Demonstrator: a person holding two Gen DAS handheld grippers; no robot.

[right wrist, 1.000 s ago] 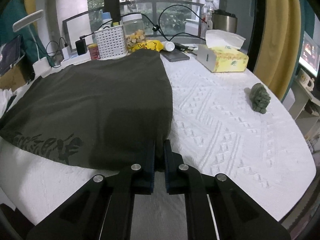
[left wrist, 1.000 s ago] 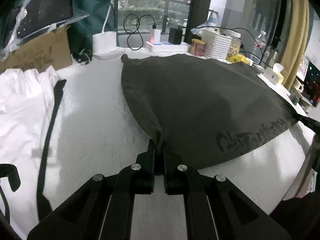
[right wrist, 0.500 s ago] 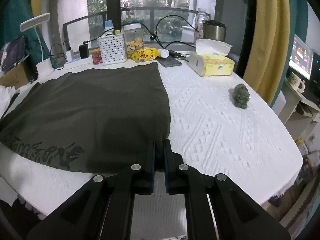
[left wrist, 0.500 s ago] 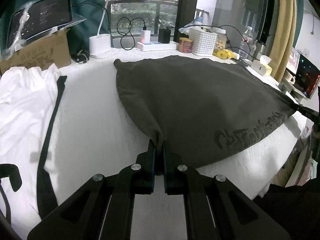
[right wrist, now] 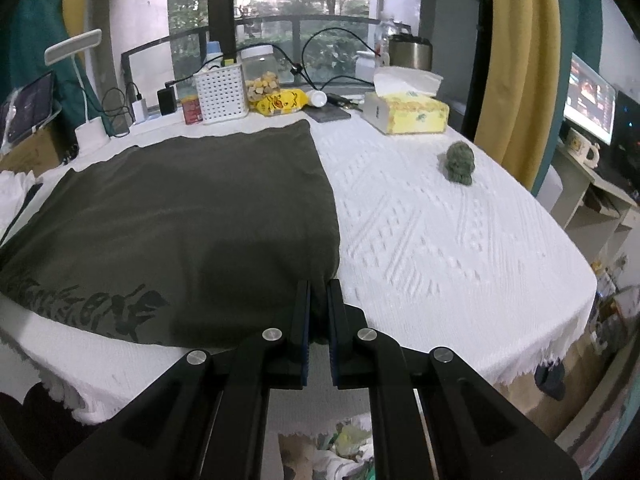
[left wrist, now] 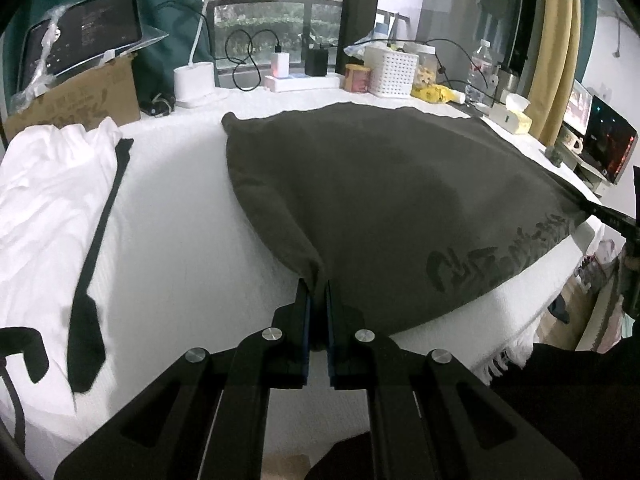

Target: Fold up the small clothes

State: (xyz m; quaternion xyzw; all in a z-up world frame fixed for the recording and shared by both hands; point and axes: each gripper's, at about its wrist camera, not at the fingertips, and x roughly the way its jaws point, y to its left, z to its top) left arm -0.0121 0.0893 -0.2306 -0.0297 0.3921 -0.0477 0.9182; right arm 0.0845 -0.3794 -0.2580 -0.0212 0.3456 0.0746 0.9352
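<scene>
Surface: white textured tablecloth [right wrist: 440,240] covering one table by a window, its fringed edge hanging over the near side.
Task garment: one dark olive T-shirt [right wrist: 192,216] [left wrist: 380,184] spread flat on the tablecloth, one dark printed graphic [left wrist: 496,252] near its front edge.
Left gripper [left wrist: 317,300]: jaws pressed together on the T-shirt's near left corner, cloth bunched between the pads.
Right gripper [right wrist: 318,300]: jaws clamped on the T-shirt's near right corner.
Other clothing: one white shirt [left wrist: 44,184] with one black necktie [left wrist: 94,256] on it, left of the T-shirt.
Beyond the T-shirt: one white perforated basket [right wrist: 221,94], one clear jar of snacks [right wrist: 262,76], one red tin [right wrist: 192,109], one yellow tissue box [right wrist: 406,114], one power strip [left wrist: 302,82].
Right of the T-shirt: one small green figurine [right wrist: 461,162], well apart.
Far left of the T-shirt: one cardboard box [left wrist: 76,100] bearing one tablet [left wrist: 84,36].
</scene>
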